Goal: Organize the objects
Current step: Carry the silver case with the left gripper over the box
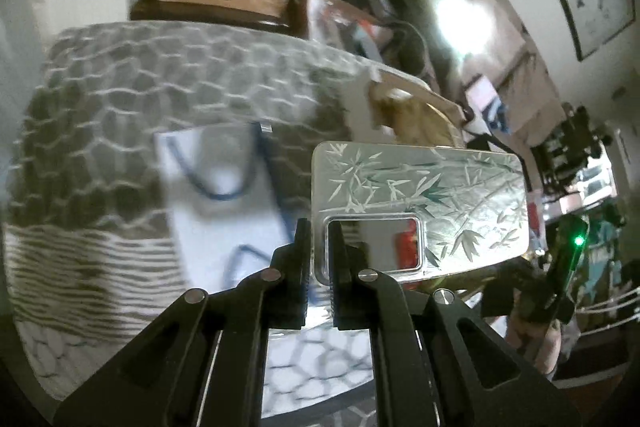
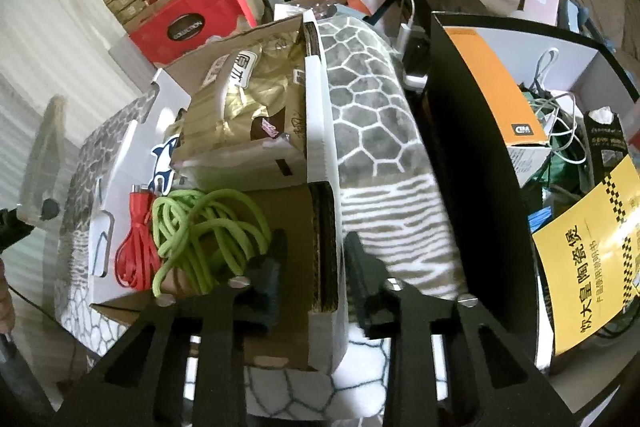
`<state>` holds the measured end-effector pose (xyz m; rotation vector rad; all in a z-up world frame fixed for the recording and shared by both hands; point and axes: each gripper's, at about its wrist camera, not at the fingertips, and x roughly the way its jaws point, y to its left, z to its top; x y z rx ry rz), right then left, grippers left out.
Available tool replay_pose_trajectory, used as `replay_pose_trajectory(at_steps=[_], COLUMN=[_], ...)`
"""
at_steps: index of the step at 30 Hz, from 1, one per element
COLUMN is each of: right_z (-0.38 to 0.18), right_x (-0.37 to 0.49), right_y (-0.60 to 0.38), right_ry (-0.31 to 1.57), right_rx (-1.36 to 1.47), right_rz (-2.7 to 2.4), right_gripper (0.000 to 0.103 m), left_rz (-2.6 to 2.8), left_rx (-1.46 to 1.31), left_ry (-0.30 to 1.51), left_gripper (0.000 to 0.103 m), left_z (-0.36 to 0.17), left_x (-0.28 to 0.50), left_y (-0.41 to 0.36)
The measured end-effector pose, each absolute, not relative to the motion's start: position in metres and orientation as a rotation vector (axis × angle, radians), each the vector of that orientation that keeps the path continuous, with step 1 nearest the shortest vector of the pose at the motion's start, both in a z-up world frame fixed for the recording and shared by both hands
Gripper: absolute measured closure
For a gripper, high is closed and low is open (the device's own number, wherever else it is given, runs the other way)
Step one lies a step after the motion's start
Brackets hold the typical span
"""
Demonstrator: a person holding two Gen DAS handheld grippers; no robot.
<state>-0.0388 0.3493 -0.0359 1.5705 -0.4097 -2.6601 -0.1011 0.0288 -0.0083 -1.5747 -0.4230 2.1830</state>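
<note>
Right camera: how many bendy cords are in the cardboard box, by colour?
Green cord: 1
Red cord: 1
Total: 2, both lying in the cardboard box, whose wall stands between the jaws of the right gripper.

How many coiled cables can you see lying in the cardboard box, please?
2. A green cable is bundled in the cardboard box, just ahead of the right gripper. A red cable lies directly left of it. Others may be hidden beneath.
</note>
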Motion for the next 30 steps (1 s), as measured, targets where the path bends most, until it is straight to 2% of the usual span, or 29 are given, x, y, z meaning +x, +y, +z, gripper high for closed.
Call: replay_pose_trajectory(at_steps=[7,13,20,22,28,30], right_z=[-0.029,-0.025,-0.024,-0.024,-0.03,-0.034], right_x=[-0.031,-0.025,-0.024,-0.025,-0.019,-0.017], right_y=[0.362,0.36,0.356,0.354,0.349,0.35], right_ry=[-0.435,-0.425,-0.379,-0.351,-0.287,-0.299], right_rx=[1.542,1.523,1.535,1.552,1.584,1.59], right_rz=[-2.668,-2.657,-2.67,-2.667,-2.654,-2.642], right_gripper=[0.083,0.084,0.081,0.071,0.071,0.082], left_rz=[2.144,2.166,2.226,2.236,2.266,2.279], left_rx=[-1.606,-1.622,-1.642,-1.641,-1.627,-1.625], left_ry=[-0.353,-0.264,-0.188,-0.186,-0.134,-0.104], left_gripper=[0.096,0.096,0.096,0.096,0.096,0.096], left_z=[-0.013,-0.011,-0.016,-0.015,-0.013,-0.013], left_x=[-0.105,-0.097,-0.093,-0.092,-0.09,-0.088], left_y=[0.08,0.107,0.124,0.125,0.129,0.133])
